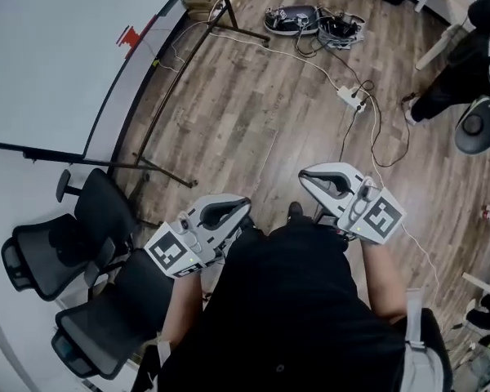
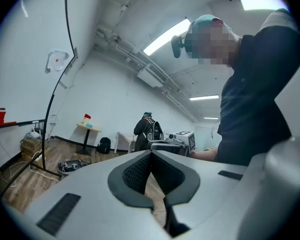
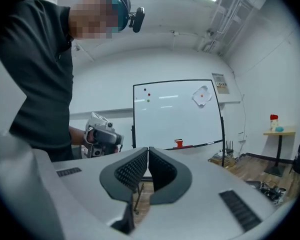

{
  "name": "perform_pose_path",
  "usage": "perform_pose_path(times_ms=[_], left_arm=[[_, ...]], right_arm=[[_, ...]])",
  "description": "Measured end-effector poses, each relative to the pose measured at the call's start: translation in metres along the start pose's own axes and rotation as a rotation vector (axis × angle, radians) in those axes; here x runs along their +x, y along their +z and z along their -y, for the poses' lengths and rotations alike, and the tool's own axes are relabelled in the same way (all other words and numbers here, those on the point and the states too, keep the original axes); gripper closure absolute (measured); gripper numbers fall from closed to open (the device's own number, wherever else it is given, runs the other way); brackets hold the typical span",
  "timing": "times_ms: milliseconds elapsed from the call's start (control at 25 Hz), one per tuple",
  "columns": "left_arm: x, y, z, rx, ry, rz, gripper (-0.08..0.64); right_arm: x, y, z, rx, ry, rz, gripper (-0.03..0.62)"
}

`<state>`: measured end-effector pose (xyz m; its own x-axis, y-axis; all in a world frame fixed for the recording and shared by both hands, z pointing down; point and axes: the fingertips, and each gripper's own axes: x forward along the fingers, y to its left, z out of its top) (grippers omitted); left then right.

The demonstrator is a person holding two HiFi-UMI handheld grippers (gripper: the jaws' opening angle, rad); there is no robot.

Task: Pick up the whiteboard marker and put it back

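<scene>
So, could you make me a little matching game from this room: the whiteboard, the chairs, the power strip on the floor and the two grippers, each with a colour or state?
Things:
1. whiteboard
2. chairs
3. power strip
4. left gripper and right gripper

Descriptions:
A. black, two side by side
B. jaws together, nothing between them
C. large, white, with a red thing at its lower edge
D. small, white, lying on the wood floor

Pairs: 1-C, 2-A, 3-D, 4-B
</scene>
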<state>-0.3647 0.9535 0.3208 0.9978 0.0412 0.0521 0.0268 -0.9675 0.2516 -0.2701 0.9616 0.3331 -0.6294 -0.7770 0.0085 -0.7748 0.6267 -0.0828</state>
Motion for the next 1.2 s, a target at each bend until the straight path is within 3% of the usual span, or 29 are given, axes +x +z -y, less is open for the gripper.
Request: perform_pose_path(times_ms=[120,280,520,800,1200], left_arm=[[0.011,0.0,-0.005,0.01,0.034,0.003,0.548],[0.015,0.013,-0.011,0.014,0.069,0.078,0.548],[0.061,0.002,-0.002,0.021,0.121,0.01,0.548],[0.067,-0.023,0.001,-0.015,0.147,-0.032,0.548],[0.048,-0.018,-0.066,-0.067,0.142,0.045,0.548]], right_arm=[[-0.016,0.003,0.008,0.04,-0.009,0.022,0.571],[-0.027,-0.002,0.014,0.04,-0.017,0.013,0.571],[-0.064,-0.012,0.031,0.068,0.034,0.003,0.571],[-0.065,-0.038,0.032,0.011,0.058,-0.083,0.571],[-0.02,-0.053,0.052,0.051,0.038,-0.159,0.571]])
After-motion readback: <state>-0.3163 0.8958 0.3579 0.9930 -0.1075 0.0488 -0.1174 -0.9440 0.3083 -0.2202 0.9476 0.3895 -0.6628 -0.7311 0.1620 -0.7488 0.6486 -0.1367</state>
